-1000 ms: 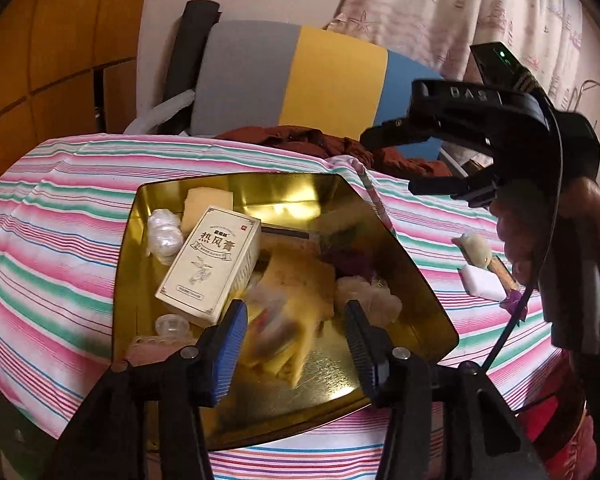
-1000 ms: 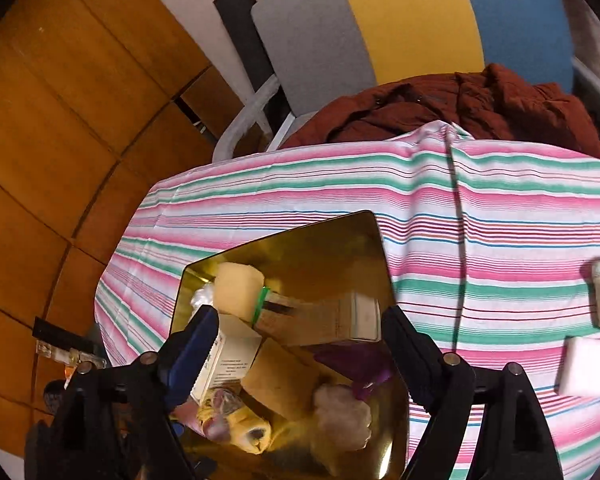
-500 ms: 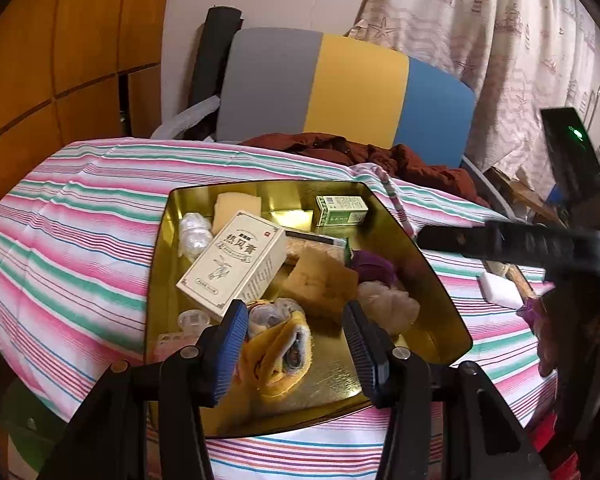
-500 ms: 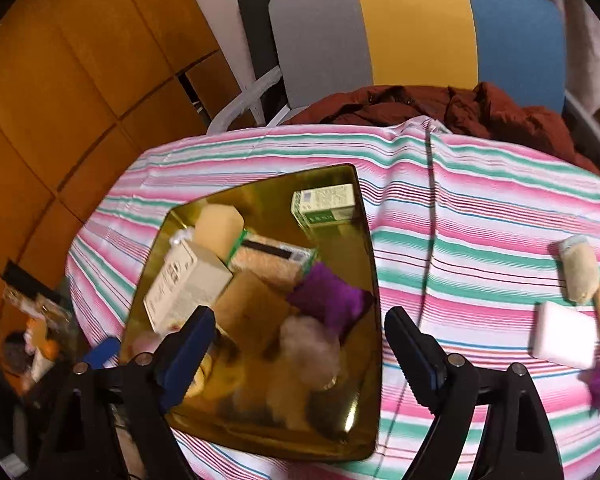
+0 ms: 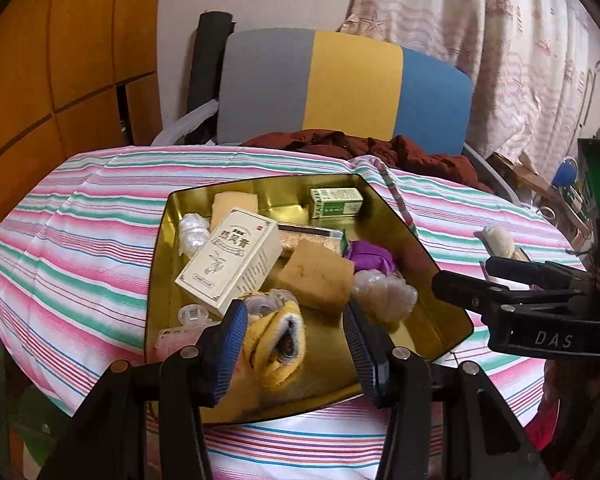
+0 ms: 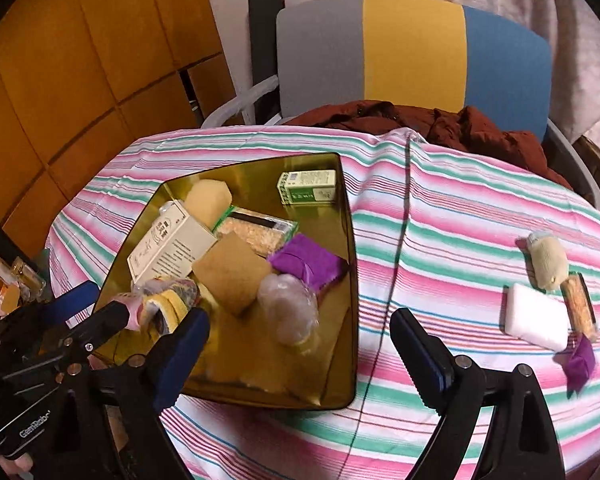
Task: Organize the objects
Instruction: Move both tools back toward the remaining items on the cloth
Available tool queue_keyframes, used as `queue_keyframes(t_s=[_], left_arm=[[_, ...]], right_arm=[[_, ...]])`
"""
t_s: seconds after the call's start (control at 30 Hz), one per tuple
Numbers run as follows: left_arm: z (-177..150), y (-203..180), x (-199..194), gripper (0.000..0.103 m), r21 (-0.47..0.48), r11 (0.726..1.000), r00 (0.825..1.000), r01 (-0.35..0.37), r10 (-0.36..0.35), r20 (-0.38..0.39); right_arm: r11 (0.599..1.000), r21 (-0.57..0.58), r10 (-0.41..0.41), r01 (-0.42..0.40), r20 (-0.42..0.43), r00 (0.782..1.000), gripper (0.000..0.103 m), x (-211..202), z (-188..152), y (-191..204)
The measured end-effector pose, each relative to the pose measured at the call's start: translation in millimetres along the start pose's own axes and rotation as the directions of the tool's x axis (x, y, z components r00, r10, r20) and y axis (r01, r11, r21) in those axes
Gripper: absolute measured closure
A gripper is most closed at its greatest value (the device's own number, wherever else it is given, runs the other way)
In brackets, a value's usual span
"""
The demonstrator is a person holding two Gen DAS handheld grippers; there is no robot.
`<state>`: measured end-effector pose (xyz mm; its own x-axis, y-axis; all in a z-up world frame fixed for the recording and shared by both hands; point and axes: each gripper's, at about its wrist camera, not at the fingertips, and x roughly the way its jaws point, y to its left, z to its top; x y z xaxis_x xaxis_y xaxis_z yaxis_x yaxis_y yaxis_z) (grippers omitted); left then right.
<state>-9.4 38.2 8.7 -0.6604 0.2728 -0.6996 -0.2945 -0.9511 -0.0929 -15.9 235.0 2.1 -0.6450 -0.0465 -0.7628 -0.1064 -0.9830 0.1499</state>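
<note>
Tray point(image 5: 452, 320), gold and crowded, sits at centre frame on the striped table point(image 5: 80, 240), holding a white box point(image 5: 230, 266), a green box point(image 5: 335, 201), a sponge point(image 5: 316, 278), a purple cloth point(image 5: 370, 256) and a yellow sock point(image 5: 278, 346). Both grippers hang over its near edge with fingers apart and empty: the left gripper point(image 5: 296, 350) over the sock, the right gripper point(image 6: 300, 356) over the tray's right rim. At the right of the right view, a white block point(image 6: 536, 316), a beige sock point(image 6: 550, 258) and a purple scrap point(image 6: 580, 360) still lie on the table. The heaped items could spill or shift if another piece is dropped onto them, and the close-set grippers could collide.
</note>
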Motion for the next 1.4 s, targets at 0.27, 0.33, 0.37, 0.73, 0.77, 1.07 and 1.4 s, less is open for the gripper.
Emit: queue_keyframes(t_s=[0.27, 0.33, 0.37, 0.73, 0.77, 1.07, 1.4], left_arm=[[-0.9, -15.4, 0.8, 0.053, 0.047, 0.999, 1.000, 0.017, -0.016, -0.007], [-1.4, -19.1, 1.4, 0.053, 0.059, 0.998, 1.000, 0.027, -0.026, -0.010], [-1.7, -20.6, 1.6, 0.053, 0.064, 0.997, 0.999, 0.033, -0.033, -0.011], [-2.2, -41.5, 7.1, 0.053, 0.117, 0.989, 0.996, 0.090, -0.086, -0.037], [-2.5, -43.5, 8.0, 0.053, 0.121, 0.988, 0.995, 0.096, -0.092, -0.040], [-0.7, -69.1, 11.0, 0.053, 0.180, 0.973, 0.989, 0.143, -0.135, -0.056], [5.2, -121.5, 19.1, 0.051, 0.322, 0.915, 0.970, 0.243, -0.223, -0.099]], right_arm=[[0.999, 0.034, -0.017, 0.017, 0.001, 1.000, 0.011, -6.0, -6.0, -18.4], [0.999, 0.046, -0.027, 0.027, -0.004, 1.000, 0.011, -6.0, -7.6, -25.1], [0.998, 0.053, -0.029, 0.029, -0.007, 1.000, 0.011, -6.0, -8.7, -28.7], [0.976, 0.198, -0.080, 0.086, -0.040, 0.996, 0.011, -17.2, -17.0, -97.1], [0.972, 0.216, -0.086, 0.093, -0.041, 0.995, 0.011, -19.7, -17.4, -105.8], [0.910, 0.361, -0.193, 0.203, -0.064, 0.979, 0.011, -48.0, -22.9, -201.1], [0.772, 0.598, -0.226, 0.215, -0.058, 0.972, 0.010, -60.8, -38.5, -303.7]])
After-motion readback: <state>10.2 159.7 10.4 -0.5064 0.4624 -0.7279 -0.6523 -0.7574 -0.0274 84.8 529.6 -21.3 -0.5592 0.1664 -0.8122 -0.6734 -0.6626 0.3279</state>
